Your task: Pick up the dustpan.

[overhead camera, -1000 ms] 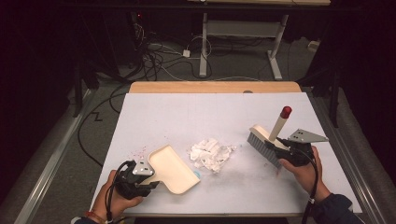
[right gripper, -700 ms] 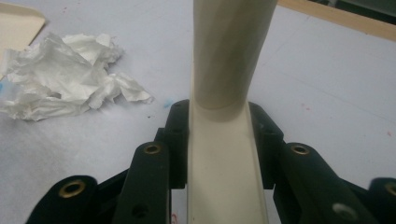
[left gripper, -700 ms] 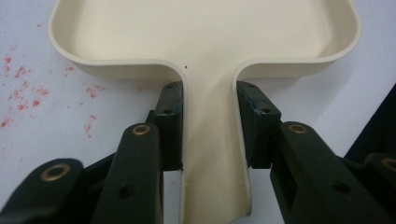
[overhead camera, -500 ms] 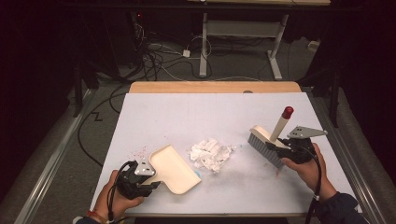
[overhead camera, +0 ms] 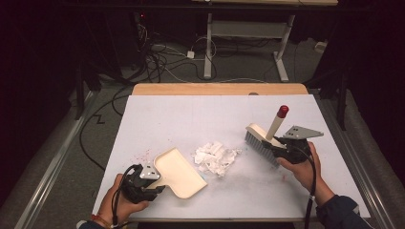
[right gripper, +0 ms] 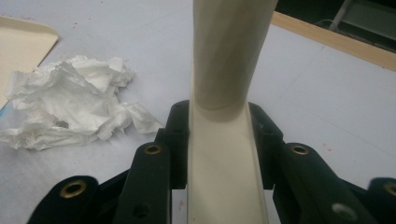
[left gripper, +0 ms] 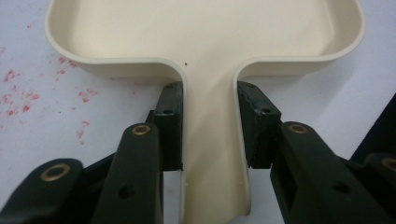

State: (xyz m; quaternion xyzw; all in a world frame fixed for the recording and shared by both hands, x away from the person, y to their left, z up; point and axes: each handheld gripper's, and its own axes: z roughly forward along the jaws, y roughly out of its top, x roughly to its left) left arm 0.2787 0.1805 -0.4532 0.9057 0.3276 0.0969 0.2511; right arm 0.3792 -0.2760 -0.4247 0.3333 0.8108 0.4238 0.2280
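Note:
A cream dustpan (overhead camera: pixel 179 172) lies on the white table at the front left, its mouth toward a heap of crumpled white paper (overhead camera: pixel 216 158). My left gripper (overhead camera: pixel 149 186) is shut on the dustpan's handle (left gripper: pixel 212 154), both pads pressed against its sides. At the right, my right gripper (overhead camera: pixel 276 147) is shut on the cream brush (overhead camera: pixel 263 138), whose grey bristles point down-left and whose red-capped handle (overhead camera: pixel 282 112) rises upward. In the right gripper view the brush's neck (right gripper: pixel 224 154) sits between the jaws, with the crumpled paper (right gripper: pixel 70 109) to the left.
Red speckles (overhead camera: pixel 143 155) mark the table left of the dustpan. A wooden strip (overhead camera: pixel 219 89) runs along the table's far edge. Beyond it are a dark floor with cables (overhead camera: pixel 162 52) and a white desk frame (overhead camera: pixel 248 33).
The right gripper and brush have shifted slightly, by a small amount. The left gripper, dustpan and paper heap stay where they were.

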